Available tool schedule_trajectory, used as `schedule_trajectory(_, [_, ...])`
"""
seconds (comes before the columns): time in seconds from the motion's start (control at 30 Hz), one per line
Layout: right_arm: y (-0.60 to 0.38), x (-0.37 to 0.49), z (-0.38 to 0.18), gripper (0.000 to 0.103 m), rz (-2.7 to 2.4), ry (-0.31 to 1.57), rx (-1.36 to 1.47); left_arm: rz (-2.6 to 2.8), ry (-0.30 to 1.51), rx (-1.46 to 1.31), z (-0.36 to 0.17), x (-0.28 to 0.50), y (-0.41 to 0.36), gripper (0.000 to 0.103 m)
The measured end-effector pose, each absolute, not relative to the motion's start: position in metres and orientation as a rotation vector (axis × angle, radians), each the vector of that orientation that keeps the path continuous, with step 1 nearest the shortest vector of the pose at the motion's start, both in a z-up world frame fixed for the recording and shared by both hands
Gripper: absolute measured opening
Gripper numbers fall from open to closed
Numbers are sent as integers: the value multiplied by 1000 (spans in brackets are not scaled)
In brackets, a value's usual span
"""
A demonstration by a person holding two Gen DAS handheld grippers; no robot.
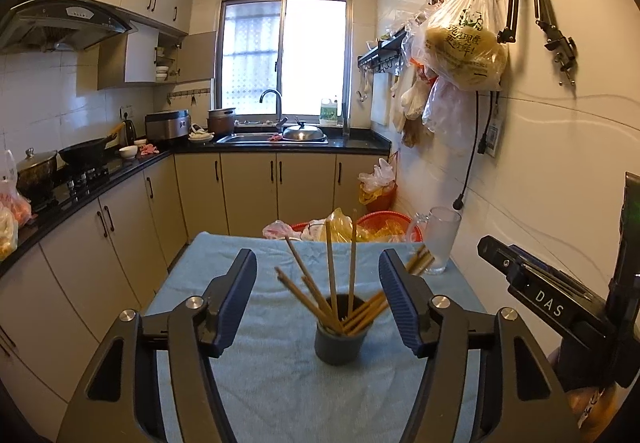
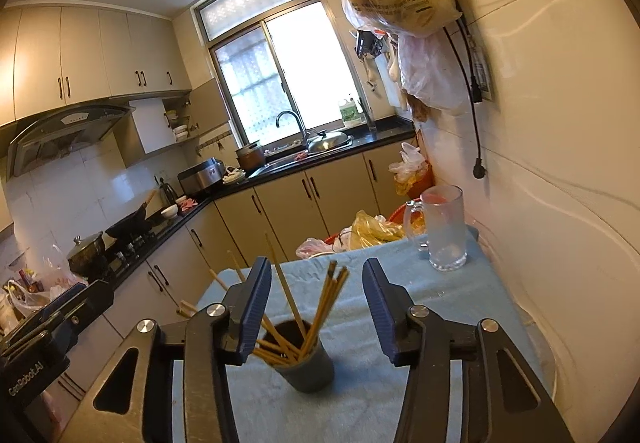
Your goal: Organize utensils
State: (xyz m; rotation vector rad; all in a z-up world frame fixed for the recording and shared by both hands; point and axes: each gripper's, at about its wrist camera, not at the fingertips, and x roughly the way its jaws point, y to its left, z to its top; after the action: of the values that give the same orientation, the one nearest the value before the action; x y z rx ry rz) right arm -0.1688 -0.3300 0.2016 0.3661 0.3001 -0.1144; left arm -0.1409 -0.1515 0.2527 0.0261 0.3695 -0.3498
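Note:
A dark grey cup [image 1: 339, 343] stands upright on the blue towel [image 1: 280, 395] and holds several wooden chopsticks [image 1: 330, 275] that fan out. It also shows in the right wrist view [image 2: 310, 369], with its chopsticks [image 2: 320, 315]. My left gripper [image 1: 318, 297] is open and empty, its fingers on either side of the cup and just short of it. My right gripper [image 2: 316, 307] is open and empty, above the cup, and its body shows at the right of the left wrist view [image 1: 560, 303].
A frosted glass mug [image 1: 442, 239] stands at the towel's far right corner, also in the right wrist view [image 2: 446, 229]. A red basket with plastic bags [image 1: 360, 227] sits beyond the table. The tiled wall [image 2: 560, 183] is close on the right, cabinets [image 1: 120, 235] on the left.

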Motion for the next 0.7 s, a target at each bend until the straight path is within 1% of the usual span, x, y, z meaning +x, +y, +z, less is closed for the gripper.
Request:
schedule_trajectory(0.27, [-323, -204, 186, 60, -119, 338, 362, -357, 419, -16, 236, -171, -133, 68])
schedule_trajectory(0.5, [-318, -220, 162, 62, -121, 398, 385, -332, 452, -18, 218, -187, -121, 72])
schedule_trajectory(0.6, [-320, -225, 152, 62, -124, 422, 414, -313, 458, -13, 211, -193, -115, 77])
schedule_trajectory(0.67, [-320, -229, 145, 63, -131, 435, 438, -288, 446, -15, 206, -198, -110, 87])
schedule_trajectory(0.7, [-320, -231, 144, 63, -133, 437, 443, -276, 437, -17, 206, -200, -110, 89])
